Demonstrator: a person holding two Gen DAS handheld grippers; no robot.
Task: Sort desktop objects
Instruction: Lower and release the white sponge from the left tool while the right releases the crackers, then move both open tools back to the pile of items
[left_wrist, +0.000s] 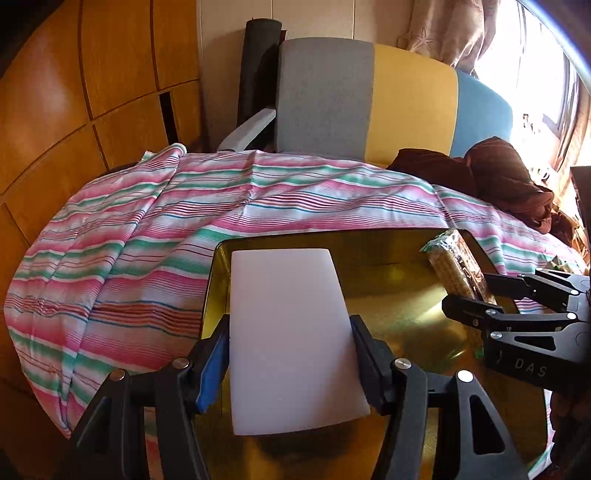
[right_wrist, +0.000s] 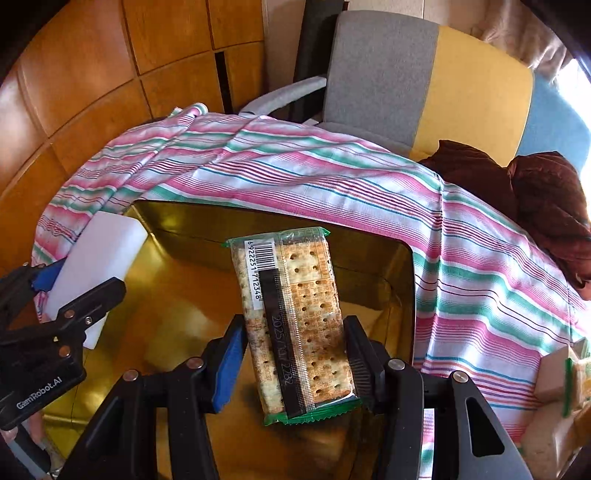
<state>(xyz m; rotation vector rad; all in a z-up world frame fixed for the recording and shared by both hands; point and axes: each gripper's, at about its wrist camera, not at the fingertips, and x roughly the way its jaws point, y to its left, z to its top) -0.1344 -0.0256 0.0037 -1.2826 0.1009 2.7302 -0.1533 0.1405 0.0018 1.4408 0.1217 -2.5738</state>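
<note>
Your left tongs (left_wrist: 290, 354) clamp the white block (left_wrist: 288, 332), your right tongs (right_wrist: 293, 363) the cracker pack (right_wrist: 295, 321), both above the gold tray (right_wrist: 192, 229); crowded together, they may collide on release.

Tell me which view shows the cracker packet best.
The right wrist view: the cracker packet fills the centre, barcode readable, gripped by the right tool. The left wrist view shows only its end at the right edge.

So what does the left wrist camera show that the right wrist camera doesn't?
Only the left wrist view: the bright window and curtain.
Only the right wrist view: the cracker packet's barcode and a cardboard box at right.
Both: the gold tray, white foam block in the left gripper, cracker packet in the right gripper, striped cloth, chair.
</note>
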